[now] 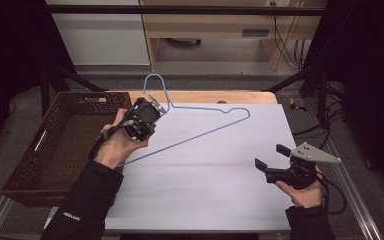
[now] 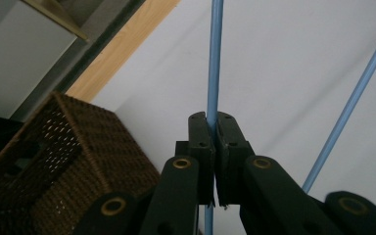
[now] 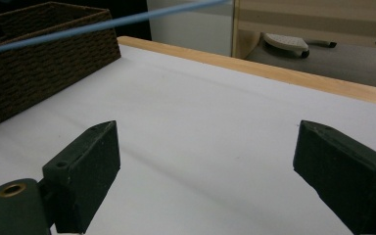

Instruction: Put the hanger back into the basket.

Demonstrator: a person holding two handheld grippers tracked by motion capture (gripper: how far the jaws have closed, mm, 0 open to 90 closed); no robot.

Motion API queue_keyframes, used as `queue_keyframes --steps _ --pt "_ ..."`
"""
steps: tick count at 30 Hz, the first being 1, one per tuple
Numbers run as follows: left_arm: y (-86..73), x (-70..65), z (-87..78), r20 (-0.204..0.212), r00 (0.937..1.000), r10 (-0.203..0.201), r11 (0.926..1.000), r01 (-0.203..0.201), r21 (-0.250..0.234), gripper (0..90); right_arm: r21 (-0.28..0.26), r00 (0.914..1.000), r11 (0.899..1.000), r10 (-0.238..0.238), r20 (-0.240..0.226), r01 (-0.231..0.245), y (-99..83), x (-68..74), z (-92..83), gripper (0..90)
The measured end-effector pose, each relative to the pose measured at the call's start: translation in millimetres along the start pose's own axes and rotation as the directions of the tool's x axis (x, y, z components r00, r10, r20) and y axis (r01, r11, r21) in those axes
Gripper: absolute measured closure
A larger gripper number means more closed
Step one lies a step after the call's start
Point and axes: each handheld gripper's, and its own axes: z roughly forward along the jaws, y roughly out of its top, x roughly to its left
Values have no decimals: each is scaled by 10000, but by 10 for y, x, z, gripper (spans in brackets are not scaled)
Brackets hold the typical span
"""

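Lifting: the left gripper (image 1: pixel 152 106) had its jaws clamped together on a thin blue wire hanger (image 1: pixel 215 127), pinching one rod near the neck below the hook, at about 11 o'clock on the white table (image 1: pixel 205 190).
Hanger position: it hung tilted, the hook end raised toward 12 o'clock, the long bottom rod slanting down toward 8 o'clock and passing behind the left hand (image 1: pixel 115 145). Whether the low end touched the table could not be told.
Grip detail: in the left gripper view the fingertips (image 2: pixel 199 132) met squarely on the rod (image 2: pixel 214 58), with the second rod running free off to 3 o'clock.
Right gripper (image 1: pixel 272 157): jaws wide apart and empty, hovering at about 4 o'clock, well apart from the hanger; its own view showed bare table between the fingertips (image 3: pixel 88 161).
Basket (image 1: pixel 40 165): a brown woven basket sat at 9 o'clock, just beside the table edge.
Advice, as a judgement: the pinch on so thin a rod probably allowed swinging, so a slow, level carry seemed wise, keeping the low end above the basket rim.
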Motion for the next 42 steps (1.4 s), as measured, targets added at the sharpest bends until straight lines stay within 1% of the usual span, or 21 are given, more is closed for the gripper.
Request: queue_keyframes --steps 2,6,11,12,13,14,15,18,19,20,21,22,24,25,29,31,32,37,40,41,42 --pt "-37 59 -36 -82 9998 -159 9999 158 -12 871 60 10000 10000 -24 28 24 -10 -6 16 106" --pt "-115 191 -133 -469 9981 -407 9992 409 30 871 102 10000 9999 23 0 -23 -20 -11 25 106" --pt "-267 378 -274 -937 9921 -834 9965 840 21 871 119 10000 9999 70 -39 -70 -35 -21 36 106" --pt "-303 425 -297 -969 9918 -836 9965 836 -48 871 154 10000 9999 17 -44 -16 -40 -26 42 106" --pt "-344 457 -322 -1023 9894 -1028 9946 1034 5 871 187 10000 9998 27 -41 -26 -43 -26 49 106" --pt "-382 502 -337 -1123 9885 -1015 9948 1019 -18 870 193 10000 9998 55 -41 -54 -46 -24 55 105" --pt "-424 533 -356 -1127 9867 -1174 9929 1188 50 871 231 10000 9997 63 -38 -62 -48 -25 58 105" --pt "-541 641 -382 -1151 9852 -1272 9917 1288 60 871 240 10000 9997 56 -75 -54 -55 -28 70 98" --pt "-579 666 -395 -1156 9829 -1430 9892 1458 155 870 254 9999 9997 64 -82 -61 -58 -29 73 92" --pt "-612 703 -398 -1146 9830 -1435 9892 1460 137 871 254 9999 9997 61 -96 -58 -60 -29 76 92" --pt "-646 732 -406 -1170 9813 -1526 9879 1549 109 871 268 9999 9996 46 -113 -43 -63 -31 80 92" --pt "-681 755 -409 -1187 9772 -1762 9840 1782 64 871 315 9999 9995 42 -112 -38 -66 -31 83 89" --pt "-760 826 -428 -1326 9707 -2006 9789 2040 126 870 344 9999 9994 29 -117 -25 -71 -28 93 89" --pt "-788 852 -435 -1372 9690 -2054 9778 2093 142 871 369 9999 9993 30 -118 -26 -73 -26 97 89" --pt "-953 972 -456 -1692 9573 -2344 9703 2412 205 871 423 9999 9991 46 -93 -42 -76 -25 106 89" --pt "-1058 1044 -456 -1776 9497 -2578 9637 2659 228 870 439 10000 9990 37 -44 -35 -77 -25 103 89" --pt "-1094 1070 -455 -1775 9485 -2625 9623 2709 246 870 428 10000 9991 53 -29 -52 -76 -25 99 89" --pt "-1315 1208 -427 -1906 9338 -3027 9477 3161 435 870 433 10000 9991 40 1 -40 -79 -31 101 89" --pt "-1438 1290 -400 -2026 9231 -3270 9375 3439 537 870 465 10000 9989 32 6 -32 -81 -34 104 89" --pt "-1486 1321 -393 -2099 9176 -3376 9323 3566 597 870 463 10000 9989 15 10 -15 -82 -37 104 89" --pt "-1516 1339 -387 -2160 9145 -3420 9300 3624 619 870 471 10000 9989 19 11 -20 -82 -39 105 89"
